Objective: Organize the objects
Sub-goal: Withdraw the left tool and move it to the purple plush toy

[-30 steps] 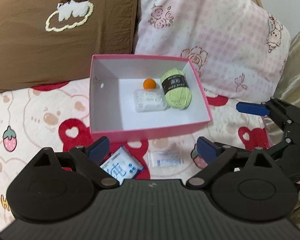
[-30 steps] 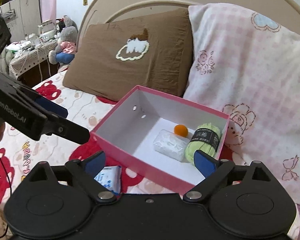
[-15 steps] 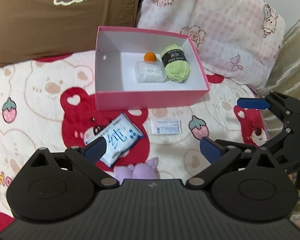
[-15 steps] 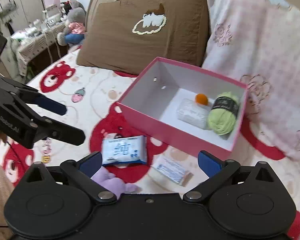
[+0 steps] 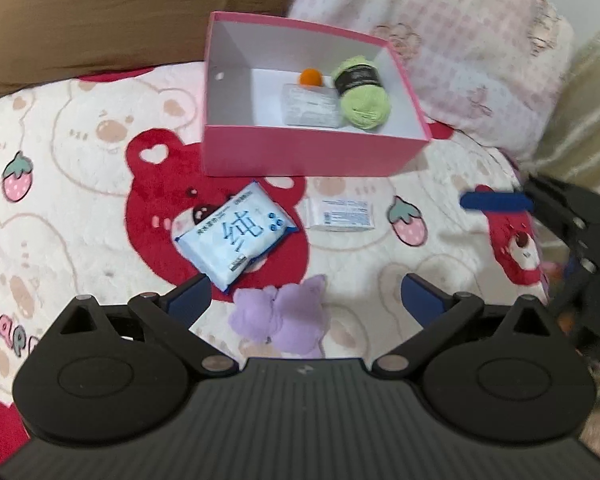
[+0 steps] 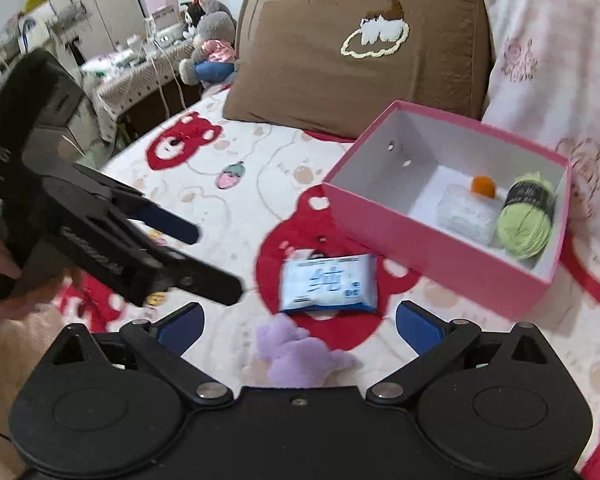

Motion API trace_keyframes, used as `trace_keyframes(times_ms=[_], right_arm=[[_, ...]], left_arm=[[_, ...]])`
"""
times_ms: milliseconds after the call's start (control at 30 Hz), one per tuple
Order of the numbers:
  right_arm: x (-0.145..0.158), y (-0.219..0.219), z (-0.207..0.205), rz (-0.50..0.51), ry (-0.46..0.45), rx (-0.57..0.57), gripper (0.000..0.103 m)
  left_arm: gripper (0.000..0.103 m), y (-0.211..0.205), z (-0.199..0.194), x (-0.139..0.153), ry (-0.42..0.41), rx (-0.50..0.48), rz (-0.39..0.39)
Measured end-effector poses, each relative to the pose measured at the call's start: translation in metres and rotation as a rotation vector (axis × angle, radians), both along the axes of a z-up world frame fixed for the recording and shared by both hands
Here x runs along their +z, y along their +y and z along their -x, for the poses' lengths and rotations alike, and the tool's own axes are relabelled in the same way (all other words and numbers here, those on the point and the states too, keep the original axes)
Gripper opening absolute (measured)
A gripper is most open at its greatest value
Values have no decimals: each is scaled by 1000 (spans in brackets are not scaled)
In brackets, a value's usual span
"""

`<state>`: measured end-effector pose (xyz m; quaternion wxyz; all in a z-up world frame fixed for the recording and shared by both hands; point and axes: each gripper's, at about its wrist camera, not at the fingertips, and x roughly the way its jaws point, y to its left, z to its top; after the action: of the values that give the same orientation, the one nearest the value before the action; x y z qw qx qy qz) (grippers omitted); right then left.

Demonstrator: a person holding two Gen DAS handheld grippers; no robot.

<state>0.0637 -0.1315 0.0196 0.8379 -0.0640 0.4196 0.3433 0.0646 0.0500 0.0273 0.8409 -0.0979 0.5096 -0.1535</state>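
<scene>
A pink box (image 5: 308,152) sits on the bear-print bedspread and holds a green yarn ball (image 5: 364,100), a small orange ball (image 5: 311,77) and a clear packet (image 5: 310,106). In front of it lie a blue wipes pack (image 5: 236,236), a small white packet (image 5: 340,216) and a purple plush (image 5: 280,320). My left gripper (image 5: 304,298) hangs open over the plush, holding nothing. My right gripper (image 6: 300,326) is open too, just above the same plush (image 6: 300,356), with the wipes pack (image 6: 328,288) ahead. The left gripper (image 6: 214,264) shows at the left of the right wrist view.
A brown pillow (image 6: 360,60) and a pink checked pillow (image 5: 440,40) lean behind the box. A cluttered bedside table with plush toys (image 6: 212,48) stands beyond the bed's left edge. A hand (image 6: 4,264) holds the left gripper.
Both grippers have drawn back from the box and tipped downward. The wipes pack, white packet and purple plush have come into full view. Both jaws spread slightly wider at first.
</scene>
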Motion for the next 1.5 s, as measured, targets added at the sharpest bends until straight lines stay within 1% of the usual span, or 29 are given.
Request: trace_keyframes(times_ms=[100,200,300,333,433,467,500,567,633,700,800,833,900,933,967,1000,1067,1133,1200,1300,1333,1400,1467,1500], right_arm=[[-6,10,9,84,-104,-4,103],[-14,19,14,149,-140,8,103],[-25,28,18,200,-131,59,103],[-28,30,19,202,-122,68,102],[-38,31,17,174,-71,60,101],[-42,30,15,152,-44,53,101],[-47,30,16,134,-23,49,100],[-60,30,17,99,0,38,98],[-74,33,22,106,-4,24,98],[-86,38,29,132,-13,35,98],[-92,44,40,168,-67,70,98],[-93,45,43,169,-80,79,98],[-94,47,45,155,-92,84,98],[-96,48,46,142,-95,85,99],[-98,48,45,128,-95,85,99],[-102,49,45,113,-92,83,99],[-111,50,41,107,-87,78,99],[-122,51,36,109,-55,63,99],[-132,51,30,95,12,60,98],[-143,53,26,86,70,38,98],[-146,54,25,85,102,37,99],[-152,59,24,104,151,32,99],[-158,64,24,138,175,16,99],[-160,65,24,138,178,11,99]], left_arm=[[103,0,8,-1,-37,-24,-29],[103,2,11,-5,-58,-39,-32],[103,5,11,-10,-74,-50,-26],[103,6,11,-13,-81,-54,-21],[103,8,10,-22,-91,-41,-33],[102,8,10,-25,-103,-29,-60],[102,7,9,-27,-119,-40,-92],[102,9,7,-33,-116,-68,-113],[102,16,4,-39,-92,-57,-88],[102,22,1,-46,-71,-46,-68],[100,27,-3,-57,-44,-35,-59],[100,30,-4,-62,-20,-31,-36],[99,37,-8,-73,46,-17,49],[99,40,-8,-77,66,-6,85],[99,41,-8,-81,74,-2,101],[98,41,-7,-85,81,4,103],[97,39,-4,-90,79,13,82],[97,32,-2,-95,73,1,63],[97,27,-2,-102,87,-18,63],[97,15,-5,-112,96,-10,18],[97,10,-7,-115,97,-13,6],[97,6,-8,-119,93,-21,-9],[93,4,-9,-124,95,-26,-21],[93,4,-9,-127,92,-23,-25]])
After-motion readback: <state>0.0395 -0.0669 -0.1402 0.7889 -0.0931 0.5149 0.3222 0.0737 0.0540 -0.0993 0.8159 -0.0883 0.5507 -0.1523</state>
